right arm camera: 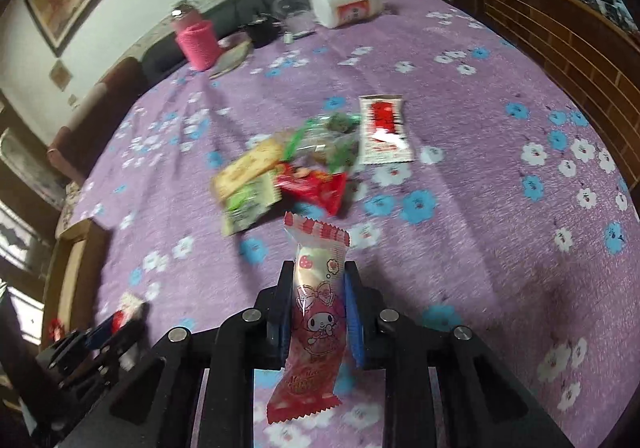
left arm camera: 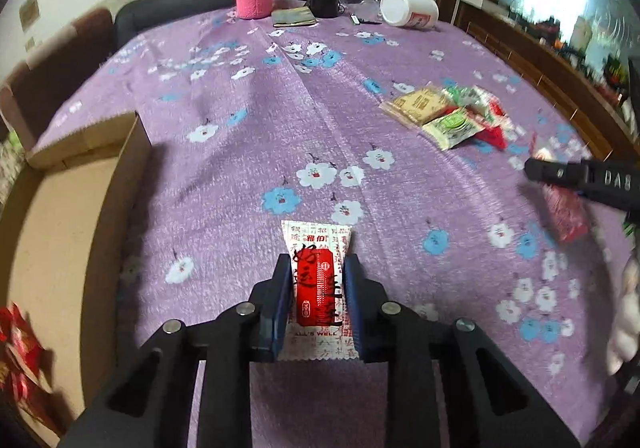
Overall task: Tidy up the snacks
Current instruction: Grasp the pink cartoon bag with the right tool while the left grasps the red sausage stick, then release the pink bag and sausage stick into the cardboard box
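Left gripper (left arm camera: 316,290) jaws clamped on red-white sachet (left arm camera: 318,280); right gripper (right arm camera: 318,312) jaws clamped on pink candy packet (right arm camera: 316,322); snack pile (right arm camera: 280,171) on counter (right arm camera: 480,127), cardboard box (left arm camera: 52,215) at left

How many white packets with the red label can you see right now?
2: one red-label packet held in the left gripper, another red-label packet lying on the tablecloth beside the snack pile. Others may be hidden.

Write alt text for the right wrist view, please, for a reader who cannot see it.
The right gripper is shut on a pink cartoon snack packet above a purple floral tablecloth. Beyond lies a blurred snack pile with a red-and-white packet beside it; the left gripper, lower left, holds another packet.
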Demonstrator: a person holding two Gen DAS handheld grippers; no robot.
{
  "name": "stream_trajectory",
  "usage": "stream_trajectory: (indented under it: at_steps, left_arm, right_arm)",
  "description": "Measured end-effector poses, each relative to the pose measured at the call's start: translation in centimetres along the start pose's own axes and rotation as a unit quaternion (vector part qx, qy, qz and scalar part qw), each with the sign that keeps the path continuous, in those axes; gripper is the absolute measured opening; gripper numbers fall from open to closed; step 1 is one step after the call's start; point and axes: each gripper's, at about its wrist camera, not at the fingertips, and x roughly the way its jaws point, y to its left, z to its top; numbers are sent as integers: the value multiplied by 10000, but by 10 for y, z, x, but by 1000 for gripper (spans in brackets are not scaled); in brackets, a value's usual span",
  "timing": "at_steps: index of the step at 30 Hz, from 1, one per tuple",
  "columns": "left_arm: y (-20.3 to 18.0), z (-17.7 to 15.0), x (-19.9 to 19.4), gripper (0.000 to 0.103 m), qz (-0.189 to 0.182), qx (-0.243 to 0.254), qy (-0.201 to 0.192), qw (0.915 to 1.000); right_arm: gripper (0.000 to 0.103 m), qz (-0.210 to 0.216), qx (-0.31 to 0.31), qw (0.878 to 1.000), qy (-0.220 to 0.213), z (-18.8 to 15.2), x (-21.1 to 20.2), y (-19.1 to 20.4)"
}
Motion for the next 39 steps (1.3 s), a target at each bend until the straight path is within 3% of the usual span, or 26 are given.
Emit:
stream_trajectory:
  at_steps: [4, 10, 17, 22, 30, 39]
  left_arm:
    - [18, -3, -30, 24, -315, -370, -237, 9985]
    - [60, -7, -85, 24, -441, -844, -671, 9932]
    - [153, -14, -125, 25, 106, -1520, -850, 9847]
    - [210, -19, -120, 25, 374, -1915, -694, 9783]
    - [260, -22, -88, 25, 535, -2218, -363, 9729]
    - [283, -29, -75, 25, 425, -2488, -229, 9674]
  right_arm:
    - [24, 457, -221, 9987, -59, -9, -15, 23]
    - [24, 1189, -626, 9909, -31, -19, -27, 77]
    - [25, 1948, -1184, 9731, 338, -30, -20, 165]
    - [25, 2409, -1537, 9560, 667, -41, -1, 233]
    - [25, 2612, -1941, 9370, 1272, -57, 52, 320]
    - [27, 2400, -2174, 9334, 1544, -76, 95, 350]
